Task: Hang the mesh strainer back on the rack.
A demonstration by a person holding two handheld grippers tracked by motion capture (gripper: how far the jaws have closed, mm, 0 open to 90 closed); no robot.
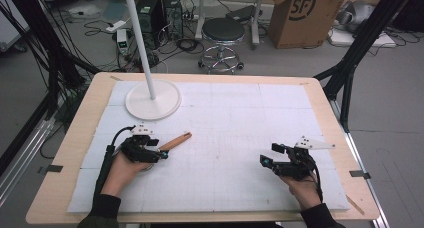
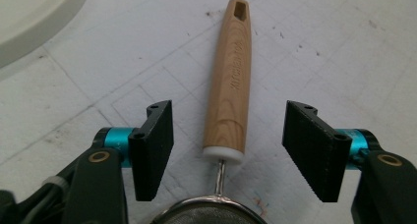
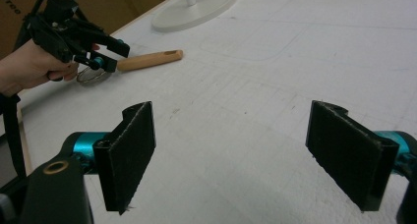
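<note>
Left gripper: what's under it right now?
Under the open left gripper: a strainer's wooden handle between the jaws, lying on the white mat. The mesh bowl is mostly cut off by the frame.

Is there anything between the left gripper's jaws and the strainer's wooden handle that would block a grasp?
Nothing visible does. In the left gripper view the left gripper stands open, one jaw on each side of the wooden handle, with bare white mat in the gaps. The strainer mesh sits just below.
</note>
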